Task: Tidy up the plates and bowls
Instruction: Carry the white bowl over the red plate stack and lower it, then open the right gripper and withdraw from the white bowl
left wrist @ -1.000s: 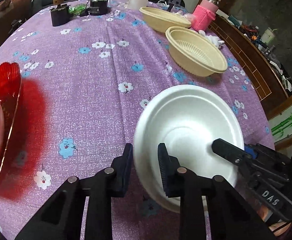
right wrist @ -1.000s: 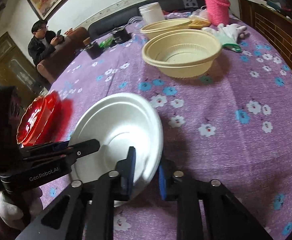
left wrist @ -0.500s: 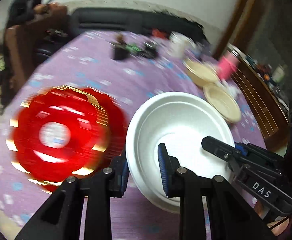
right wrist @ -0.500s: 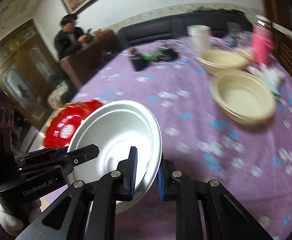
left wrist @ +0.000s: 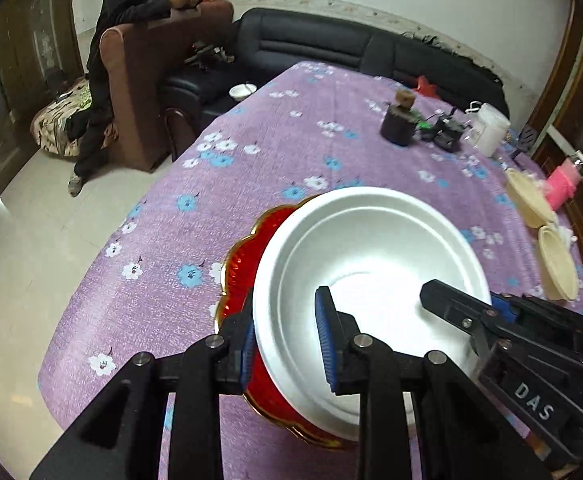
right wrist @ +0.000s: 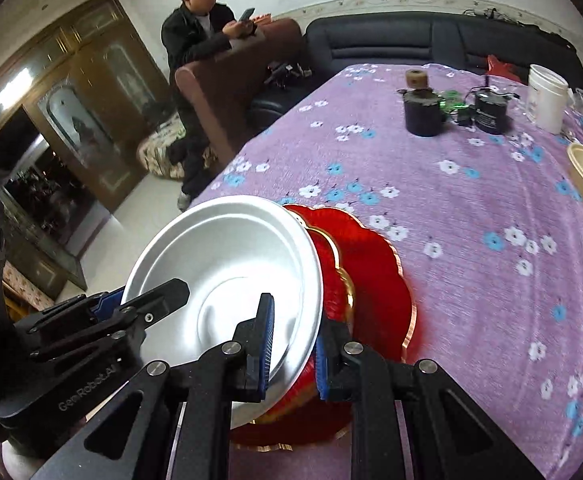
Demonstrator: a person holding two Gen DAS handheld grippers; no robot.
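Left wrist view takes in the long table under its purple flowered cloth, and near its close end the red scalloped plate with a gold rim. Above that plate hangs the white round foam bowl, tilted, and carried by both tools. The left gripper is clenched on the bowl's near rim, one blue pad outside the wall and one inside. The right gripper bites the opposite rim in the same way, seen best from the right wrist view.

The step in hand looks to be setting the bowl down on the red plate. To do it well, I would level the bowl first, centre it over the plate, and lower both hands at one pace so the thin rim does not flex. Release only once the base sits flat. Foam is light, so pulling the pads away sideways could drag it off centre.
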